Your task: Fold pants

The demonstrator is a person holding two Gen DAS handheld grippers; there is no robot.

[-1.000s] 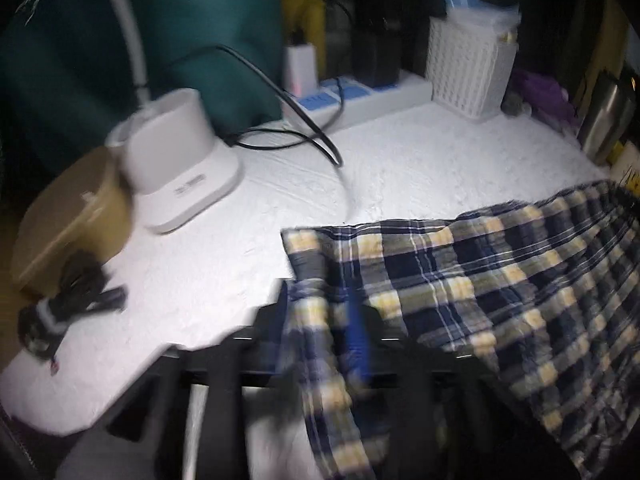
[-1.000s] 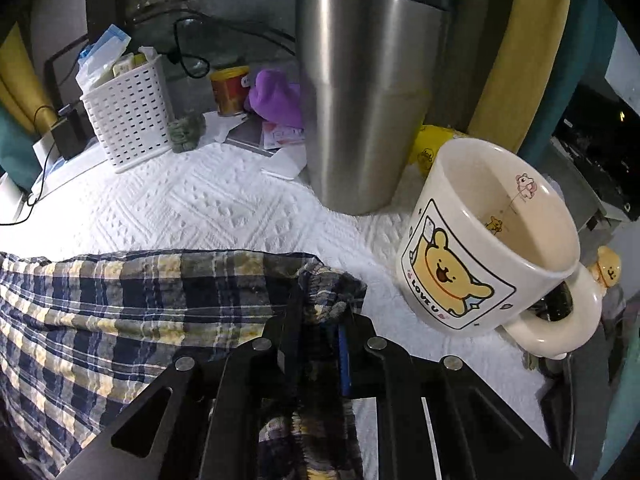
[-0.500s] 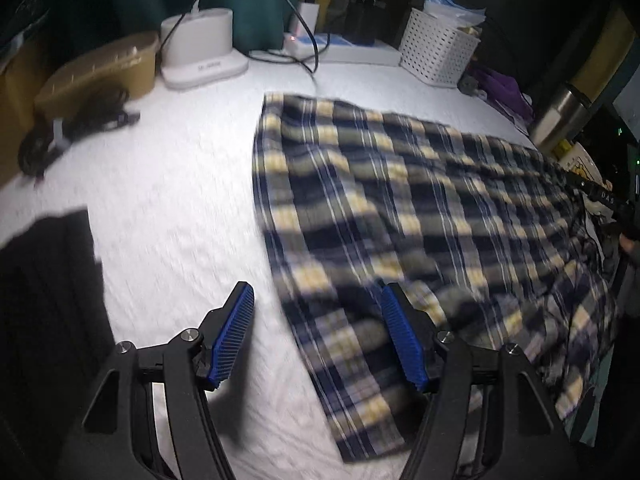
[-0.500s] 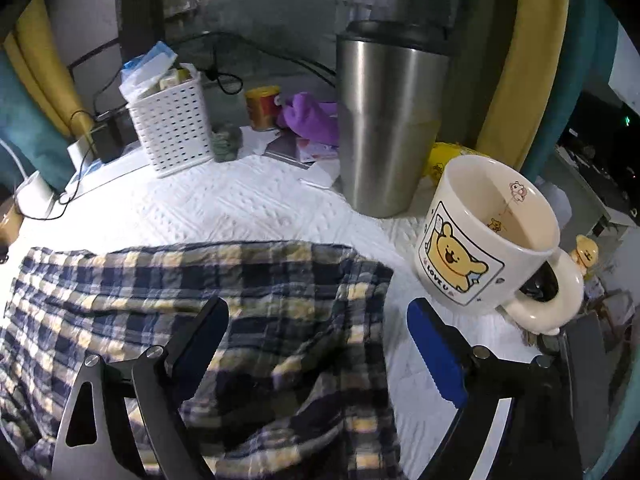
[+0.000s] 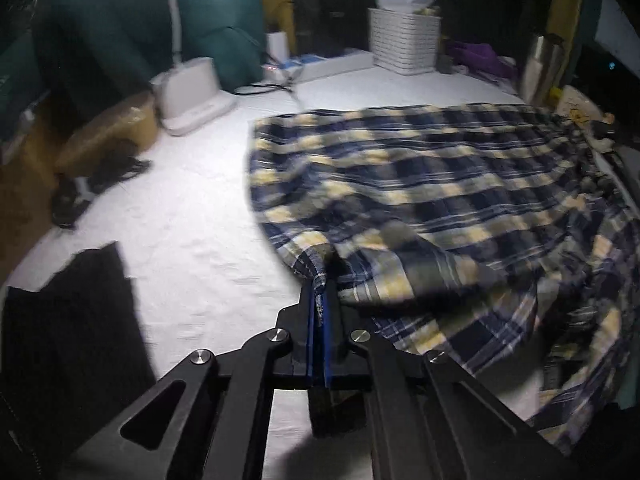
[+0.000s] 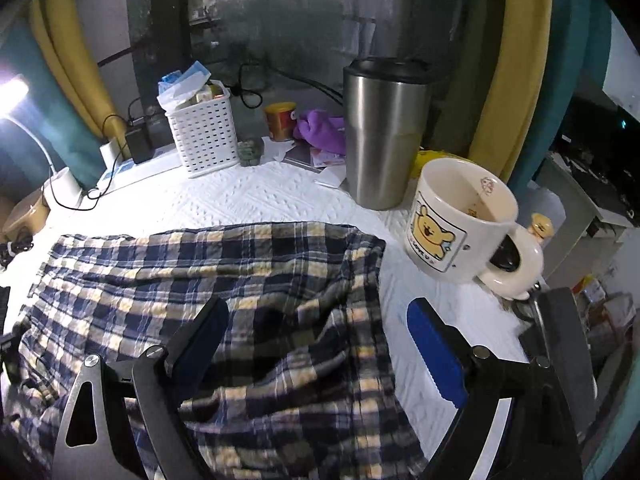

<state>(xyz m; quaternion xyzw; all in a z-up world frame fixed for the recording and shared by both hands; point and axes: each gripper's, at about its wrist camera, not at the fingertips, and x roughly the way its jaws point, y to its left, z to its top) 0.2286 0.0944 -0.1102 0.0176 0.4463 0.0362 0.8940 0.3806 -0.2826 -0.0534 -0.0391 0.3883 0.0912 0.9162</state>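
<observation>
The navy, yellow and white plaid pants (image 5: 420, 184) lie spread on the white textured table cover (image 5: 180, 216). My left gripper (image 5: 319, 292) is shut on the pants' near left edge, with a fold of cloth pinched between its blue pads. In the right wrist view the pants (image 6: 224, 280) fill the lower left. My right gripper (image 6: 316, 340) is open and empty above the pants' right end, its blue pads (image 6: 436, 352) wide apart.
A steel tumbler (image 6: 386, 132) and a bear mug (image 6: 460, 220) stand close to the pants' right end. A white basket (image 6: 204, 132), power strip (image 5: 320, 66), lamp base (image 5: 192, 96) and tan box (image 5: 108, 132) line the back. Black cloth (image 5: 72, 320) lies front left.
Both grippers let go of the pants' far corners and drew back. My left gripper then shut on the pants' near left edge. My right gripper stays open.
</observation>
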